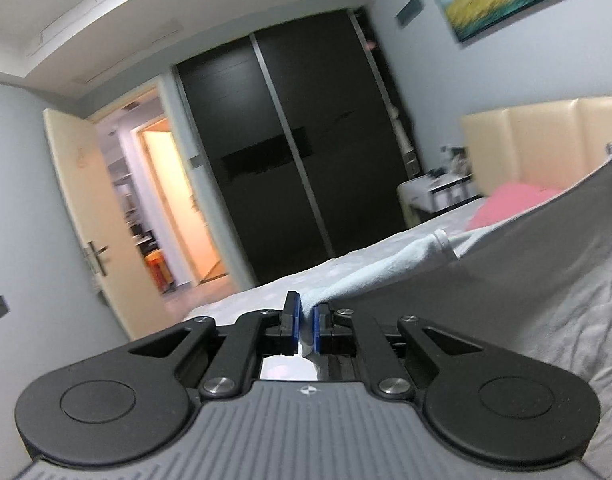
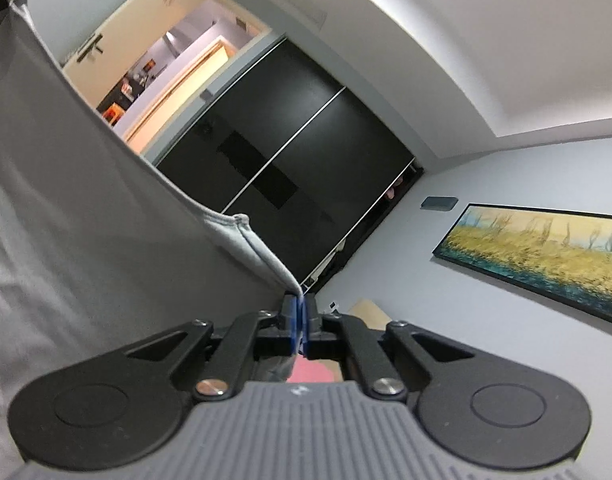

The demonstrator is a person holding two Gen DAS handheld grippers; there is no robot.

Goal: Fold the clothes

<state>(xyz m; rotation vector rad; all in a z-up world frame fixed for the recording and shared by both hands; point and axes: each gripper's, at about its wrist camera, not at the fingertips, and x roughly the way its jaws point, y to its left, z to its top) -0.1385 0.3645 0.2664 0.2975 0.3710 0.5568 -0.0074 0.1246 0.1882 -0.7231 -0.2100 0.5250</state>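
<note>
A grey garment (image 1: 538, 280) hangs stretched in the air between both grippers, above the bed. My left gripper (image 1: 305, 316) is shut on one pale hemmed corner of it, the cloth pinched between the blue pads and running off to the right. In the right wrist view the same grey garment (image 2: 66, 208) fills the left side, and my right gripper (image 2: 299, 312) is shut on another hemmed corner (image 2: 262, 256). The right view is rolled on its side. At its top left corner a dark part of the other gripper shows at the far corner of the cloth.
A bed with a light sheet (image 1: 266, 292), a pink pillow (image 1: 510, 204) and a cream headboard (image 1: 546, 140) lies below. Behind stand a black sliding wardrobe (image 1: 298, 152), an open door (image 1: 102, 232), a nightstand (image 1: 434, 196) and a framed painting (image 2: 546, 256).
</note>
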